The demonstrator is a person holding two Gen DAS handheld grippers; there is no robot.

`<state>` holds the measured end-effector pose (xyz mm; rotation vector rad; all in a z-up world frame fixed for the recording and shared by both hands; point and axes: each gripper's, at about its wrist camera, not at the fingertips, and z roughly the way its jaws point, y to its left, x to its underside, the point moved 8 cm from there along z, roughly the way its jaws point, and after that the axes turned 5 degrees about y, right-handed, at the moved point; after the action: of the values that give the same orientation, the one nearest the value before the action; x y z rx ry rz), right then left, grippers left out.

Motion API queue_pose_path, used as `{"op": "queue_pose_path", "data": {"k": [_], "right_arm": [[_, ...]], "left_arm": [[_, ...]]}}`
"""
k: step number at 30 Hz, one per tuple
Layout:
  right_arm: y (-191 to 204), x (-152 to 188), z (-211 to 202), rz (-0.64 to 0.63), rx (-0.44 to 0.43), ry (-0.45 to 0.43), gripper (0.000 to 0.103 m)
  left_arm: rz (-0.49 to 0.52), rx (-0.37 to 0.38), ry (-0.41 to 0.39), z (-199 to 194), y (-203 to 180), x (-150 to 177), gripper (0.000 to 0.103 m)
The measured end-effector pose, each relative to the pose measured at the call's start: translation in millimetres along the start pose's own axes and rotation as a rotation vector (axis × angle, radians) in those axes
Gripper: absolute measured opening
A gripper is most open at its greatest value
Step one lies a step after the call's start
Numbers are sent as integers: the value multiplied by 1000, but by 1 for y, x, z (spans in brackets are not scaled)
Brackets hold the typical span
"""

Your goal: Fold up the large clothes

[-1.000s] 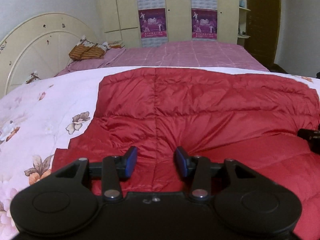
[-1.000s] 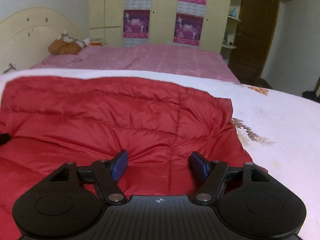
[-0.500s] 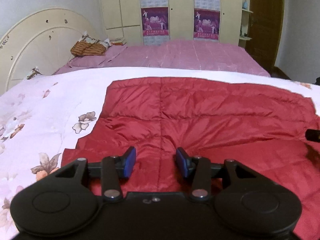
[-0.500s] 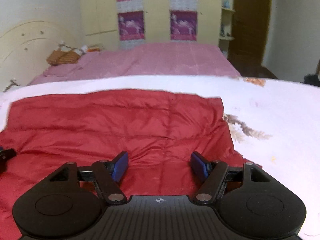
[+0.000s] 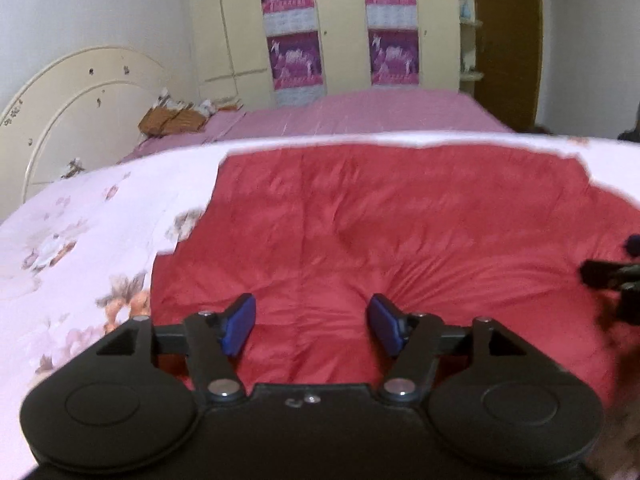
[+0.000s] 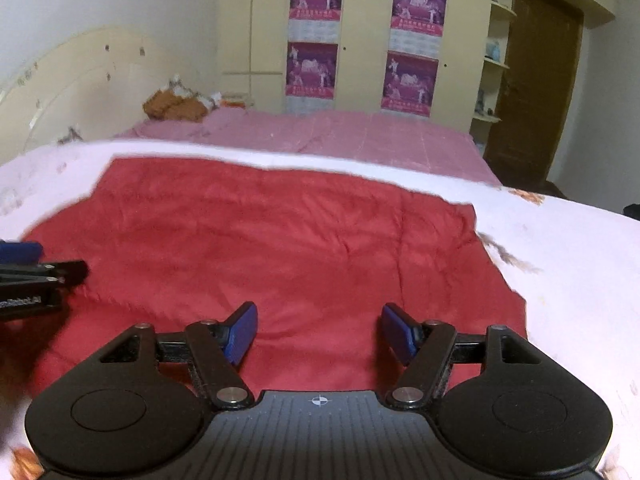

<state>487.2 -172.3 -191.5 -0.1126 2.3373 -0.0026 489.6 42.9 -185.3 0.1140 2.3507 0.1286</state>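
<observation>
A large red quilted down garment lies spread flat on a white floral bedcover; it also shows in the right wrist view. My left gripper is open and empty above the garment's near left part. My right gripper is open and empty above its near right part. Each gripper shows at the edge of the other's view: the right one and the left one.
The floral cover extends past the garment on both sides. Beyond is a pink bedspread with a brown bundle by the cream headboard. A wardrobe with purple posters and a brown door stand behind.
Both grippers have pulled back and risen, so more of the garment and floral cover shows. The left gripper's jaws have opened wider. The garment lies as before.
</observation>
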Motion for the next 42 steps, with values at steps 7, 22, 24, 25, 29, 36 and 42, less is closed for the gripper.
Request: {"op": "queue_pose_path", "data": {"k": [7, 22, 24, 25, 29, 36, 42], "right_arm": [[-29, 13, 21, -2, 94, 47, 69], [-52, 63, -77, 268, -49, 148, 69], [-54, 75, -74, 322, -88, 187, 69], [-55, 79, -73, 353, -108, 202, 69], [-57, 86, -61, 475, -201, 217, 69], [-73, 70, -42, 680, -285, 158, 68], [-79, 59, -31, 710, -283, 132, 33]], "left_arm": [[-36, 6, 40, 12, 10, 2, 65], [-305, 104, 163, -64, 72, 45, 77], [-367, 128, 210, -63, 75, 58, 77], [-410, 154, 232, -60, 76, 65, 77], [-570, 280, 253, -41, 75, 72, 75], [-725, 343, 160, -8, 78, 57, 73], [-755, 327, 141, 4, 80, 51, 45]]}}
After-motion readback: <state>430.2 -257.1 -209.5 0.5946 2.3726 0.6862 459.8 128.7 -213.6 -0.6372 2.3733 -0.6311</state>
